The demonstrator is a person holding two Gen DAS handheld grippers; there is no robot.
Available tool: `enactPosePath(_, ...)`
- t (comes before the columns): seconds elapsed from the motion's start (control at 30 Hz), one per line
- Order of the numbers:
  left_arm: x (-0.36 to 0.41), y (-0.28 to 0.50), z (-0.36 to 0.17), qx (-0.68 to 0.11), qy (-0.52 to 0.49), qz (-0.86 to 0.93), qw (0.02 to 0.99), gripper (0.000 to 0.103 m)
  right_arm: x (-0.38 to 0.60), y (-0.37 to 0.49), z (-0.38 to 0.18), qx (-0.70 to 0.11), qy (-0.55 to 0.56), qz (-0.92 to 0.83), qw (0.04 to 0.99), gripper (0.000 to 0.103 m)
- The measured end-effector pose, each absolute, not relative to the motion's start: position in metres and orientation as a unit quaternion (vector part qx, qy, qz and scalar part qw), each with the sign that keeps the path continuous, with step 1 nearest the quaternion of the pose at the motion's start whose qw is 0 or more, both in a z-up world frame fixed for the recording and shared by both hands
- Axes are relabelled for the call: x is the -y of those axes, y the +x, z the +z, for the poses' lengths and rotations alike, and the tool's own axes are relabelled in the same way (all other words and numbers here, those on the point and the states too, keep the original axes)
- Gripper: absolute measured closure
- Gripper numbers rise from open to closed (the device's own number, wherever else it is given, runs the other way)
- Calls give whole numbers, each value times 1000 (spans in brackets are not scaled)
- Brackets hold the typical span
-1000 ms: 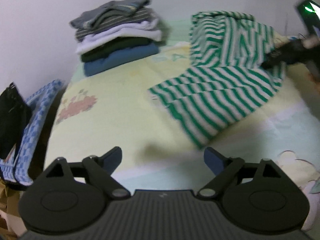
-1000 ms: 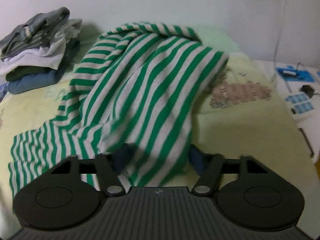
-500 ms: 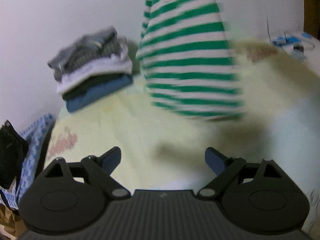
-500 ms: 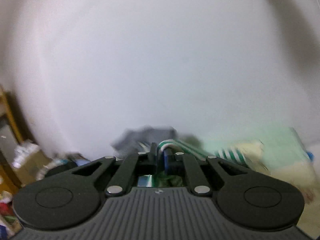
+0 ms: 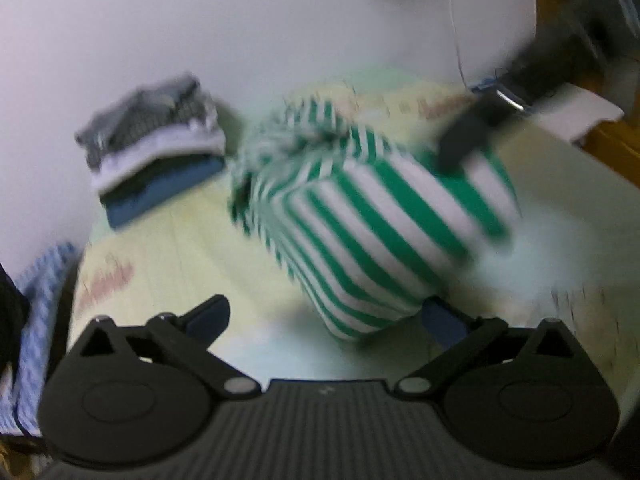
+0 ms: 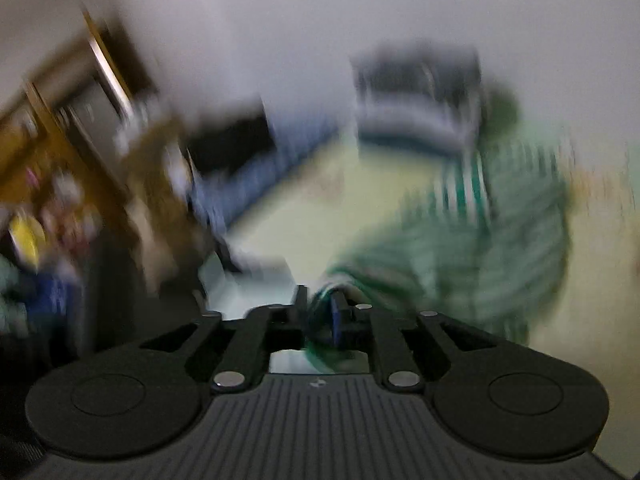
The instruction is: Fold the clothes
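A green-and-white striped shirt (image 5: 372, 216) hangs bunched over the pale yellow bed sheet (image 5: 180, 256), blurred by motion. My right gripper (image 5: 460, 152) is shut on its upper edge; in the right wrist view the pinched fabric (image 6: 320, 320) sits between the closed jaws of that gripper (image 6: 320, 304), and the rest of the shirt (image 6: 480, 240) trails to the right. My left gripper (image 5: 326, 316) is open and empty just in front of the shirt's lower end.
A stack of folded clothes (image 5: 156, 148) sits at the back left of the bed by the white wall, also in the right wrist view (image 6: 416, 100). A blue checked cloth (image 5: 36, 320) hangs off the left edge. Wooden furniture (image 6: 72, 128) stands beyond the bed.
My right gripper closed on the shirt, lifted it high, and has now swung it down and toward the left gripper. The left gripper stayed open.
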State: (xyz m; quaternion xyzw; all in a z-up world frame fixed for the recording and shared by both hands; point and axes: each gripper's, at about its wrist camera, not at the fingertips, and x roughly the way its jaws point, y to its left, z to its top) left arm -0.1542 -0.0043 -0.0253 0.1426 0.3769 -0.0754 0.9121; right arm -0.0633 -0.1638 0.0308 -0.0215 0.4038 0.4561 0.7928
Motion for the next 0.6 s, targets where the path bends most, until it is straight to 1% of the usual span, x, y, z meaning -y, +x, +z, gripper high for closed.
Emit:
enactPosePath(0.03, -1, -156, -29, -385, 138, -76, 909, 1, 170, -66, 26, -405, -33, 433, 805, 91)
enactPosePath(0.07, -6, -157, -33, -393, 133, -76, 907, 1, 177, -63, 26, -401, -26, 409, 819, 88)
enactPosePath(0.13, -9, -151, -32, -395, 123, -77, 907, 1, 187, -46, 29, -384, 14, 352, 853, 67)
enactPosePath(0.17, -9, -147, -30, -393, 117, -79, 908, 1, 191, -34, 31, -370, 39, 315, 873, 47)
enactPosePath(0.2, -9, -143, -29, -392, 111, -81, 910, 1, 187, -23, 29, -357, 47, 288, 887, 35)
enactPosePath(0.3, -6, -132, -23, -384, 102, -83, 914, 1, 164, 9, 17, -328, 38, 239, 913, 33)
enactPosePath(0.37, -1, -125, -19, -376, 104, -81, 917, 1, 141, 34, 1, -351, 34, 244, 903, 32)
enactPosePath(0.43, 2, -118, -21, -375, 110, -75, 917, 1, 120, 57, -13, -382, 39, 233, 893, 33)
enactPosePath(0.53, 3, -117, -27, -385, 111, -70, 914, 1, 103, 82, -24, -365, 50, 192, 909, 34)
enactPosePath(0.57, 3, -117, -29, -388, 111, -69, 912, 1, 97, 91, -27, -366, 46, 187, 910, 37)
enactPosePath(0.6, 3, -117, -32, -391, 113, -67, 911, 1, 91, 101, -30, -372, 38, 188, 908, 67)
